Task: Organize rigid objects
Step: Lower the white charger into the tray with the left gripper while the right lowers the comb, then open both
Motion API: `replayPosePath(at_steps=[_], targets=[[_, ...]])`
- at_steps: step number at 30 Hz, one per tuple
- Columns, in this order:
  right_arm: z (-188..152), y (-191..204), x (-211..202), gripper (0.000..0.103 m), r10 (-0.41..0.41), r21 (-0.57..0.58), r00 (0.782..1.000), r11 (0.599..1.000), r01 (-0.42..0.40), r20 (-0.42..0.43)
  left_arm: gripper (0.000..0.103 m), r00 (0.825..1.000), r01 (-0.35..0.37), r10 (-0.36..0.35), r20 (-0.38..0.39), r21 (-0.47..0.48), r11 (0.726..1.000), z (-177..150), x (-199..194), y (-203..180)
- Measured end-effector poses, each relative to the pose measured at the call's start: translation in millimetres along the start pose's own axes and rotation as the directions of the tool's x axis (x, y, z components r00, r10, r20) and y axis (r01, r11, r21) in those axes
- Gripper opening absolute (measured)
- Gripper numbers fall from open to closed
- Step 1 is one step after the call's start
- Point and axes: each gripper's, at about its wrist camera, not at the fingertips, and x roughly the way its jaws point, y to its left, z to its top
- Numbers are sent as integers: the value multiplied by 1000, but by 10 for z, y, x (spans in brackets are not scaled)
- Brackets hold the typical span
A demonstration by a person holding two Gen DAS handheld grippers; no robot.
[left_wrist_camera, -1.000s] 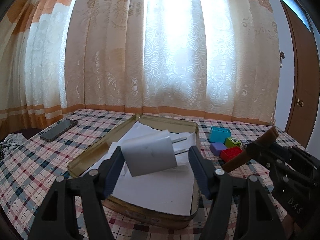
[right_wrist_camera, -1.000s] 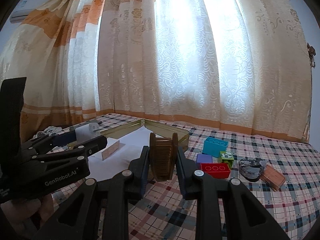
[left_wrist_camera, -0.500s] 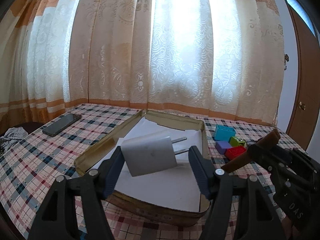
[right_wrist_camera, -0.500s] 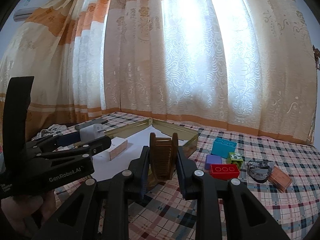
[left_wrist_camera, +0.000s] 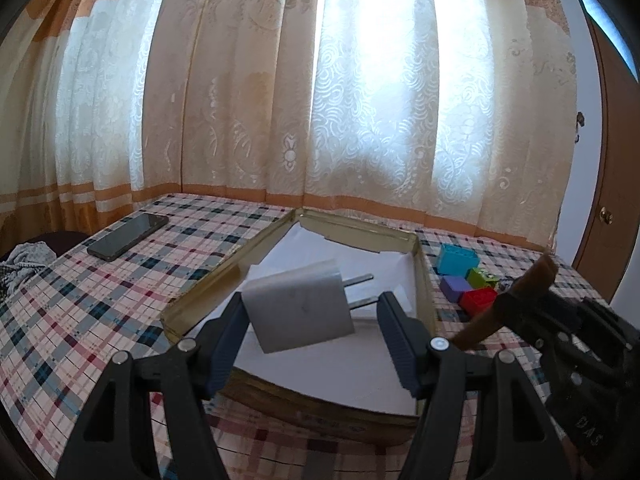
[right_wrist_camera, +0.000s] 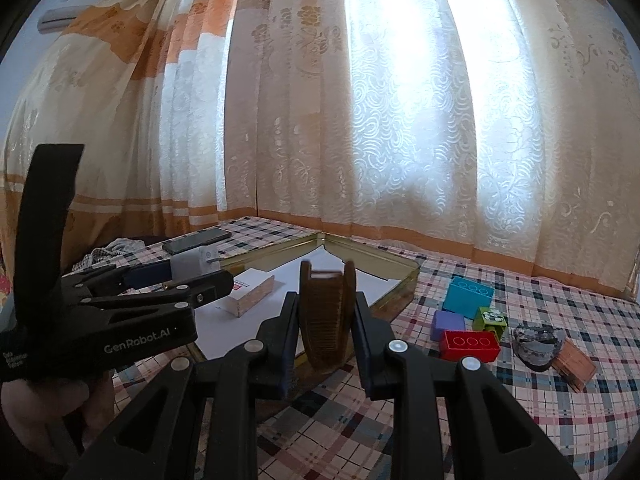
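Two items are aloft over the shallow gold-coloured metal tray lined with white paper (left_wrist_camera: 421,276), one in each tool. The left gripper (left_wrist_camera: 310,336) has its jaws apart to about the width of a white plastic plug-in charger with two metal prongs (left_wrist_camera: 298,310). The charger sits tilted between them, touching the left finger, while a sliver of space shows at the right one, so whether it is pinched or loosely cradled I cannot tell. Its prongs point toward the far end of the tray, probably so it can be laid flat on the paper.

The right gripper (right_wrist_camera: 326,330) has its jaws closed on a dark brown wooden comb (right_wrist_camera: 327,320), held upright and edge-on, hovering just short of the tray's near rim; that upright hold likely keeps the teeth clear of the rim on the way in. A small white box with a tan side (right_wrist_camera: 249,294) already lies on the paper.

On the checked cloth of the desk (right_wrist_camera: 560,420), beside the tray, wait a teal, a purple, a green and a red toy brick (right_wrist_camera: 469,345), a grey lump and a small brown block. A black smartphone (left_wrist_camera: 127,236) lies well apart on the far left.
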Motion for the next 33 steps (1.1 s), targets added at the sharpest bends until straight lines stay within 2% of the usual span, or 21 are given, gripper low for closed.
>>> replayPosePath(at_steps=[11,21,29,31,33], targets=[[272,-56,195,28,50,13,999,999,-50,-13,66,998,6,-4,-56,34,999,151,204,24],[440,-105,766,28,145,68,978,988,-135,-153,66,990,-18,28,-141,73,997,309,531,68],[464,-102,1152,28,153,59,964,988,-143,-217,67,983,-46,62,-171,99,994,392,736,101],[472,-121,1210,34,142,66,968,989,-130,-209,68,982,-60,76,-171,97,993,399,756,118],[482,-159,1220,55,108,77,975,992,-95,-195,72,983,-68,82,-164,88,994,410,745,148]])
